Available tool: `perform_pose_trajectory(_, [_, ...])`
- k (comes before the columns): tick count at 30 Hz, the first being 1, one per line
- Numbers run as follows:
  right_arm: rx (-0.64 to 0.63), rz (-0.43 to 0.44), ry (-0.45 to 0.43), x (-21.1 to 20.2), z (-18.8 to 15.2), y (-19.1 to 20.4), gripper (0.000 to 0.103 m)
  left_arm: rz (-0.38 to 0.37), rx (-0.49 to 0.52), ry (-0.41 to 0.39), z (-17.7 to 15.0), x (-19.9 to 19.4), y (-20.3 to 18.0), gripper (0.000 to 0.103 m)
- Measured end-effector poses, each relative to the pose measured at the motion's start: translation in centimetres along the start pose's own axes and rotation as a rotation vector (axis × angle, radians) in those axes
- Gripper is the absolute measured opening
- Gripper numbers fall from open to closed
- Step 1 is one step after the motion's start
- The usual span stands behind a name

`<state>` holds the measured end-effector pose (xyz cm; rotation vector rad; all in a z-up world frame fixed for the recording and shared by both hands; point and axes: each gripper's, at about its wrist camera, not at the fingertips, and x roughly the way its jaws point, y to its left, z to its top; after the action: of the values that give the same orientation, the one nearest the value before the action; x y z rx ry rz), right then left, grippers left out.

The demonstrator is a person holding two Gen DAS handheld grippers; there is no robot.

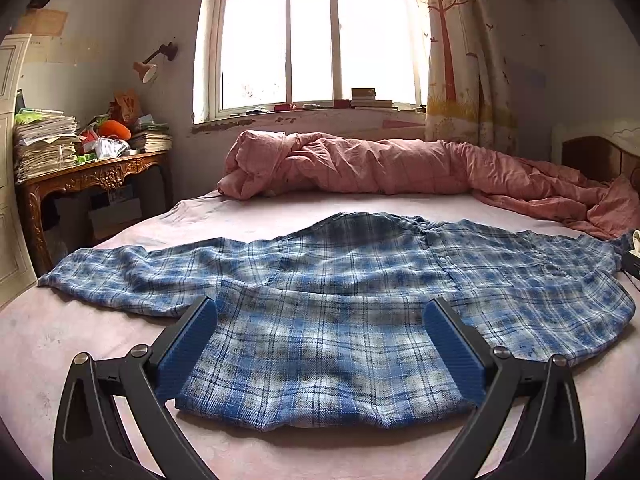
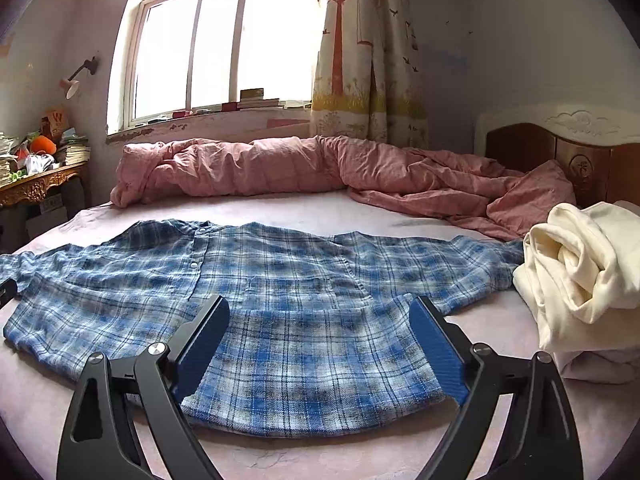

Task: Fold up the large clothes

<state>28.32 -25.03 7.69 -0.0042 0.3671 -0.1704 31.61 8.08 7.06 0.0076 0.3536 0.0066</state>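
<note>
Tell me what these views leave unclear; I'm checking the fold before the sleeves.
- Plaid shirt, left wrist view: right sleeve cut off by the frame edge.
- Right wrist view: sleeve end hidden behind cream garment.
- Both views: window overexposed, nothing outside readable.

Both tongs, left (image 1: 320, 312) and right (image 2: 320, 310), have black arms, silver screw heads and ribbed blue pads (image 2: 438, 350).
</note>
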Motion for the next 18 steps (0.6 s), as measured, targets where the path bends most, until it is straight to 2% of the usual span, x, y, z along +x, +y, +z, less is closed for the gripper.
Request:
perform_pose_trajectory(12, [-0.013,0.000,0.022,0.5,-0.3,0.3,0.093,0.001,-0.005,0.014,0.0,0.3,0.2,0.103])
perform_pose_trajectory(15, [-0.006,0.008,0.049,0.9,-0.5,0.1,0.093,0.032,-0.007,0.025,0.0,0.5,0.2,0.103])
perform_pose_trajectory(18, [0.006,0.014,0.075,1.4,-0.6,-0.2,0.093,0.012,-0.030,0.040,0.3,0.8,0.8,0.103])
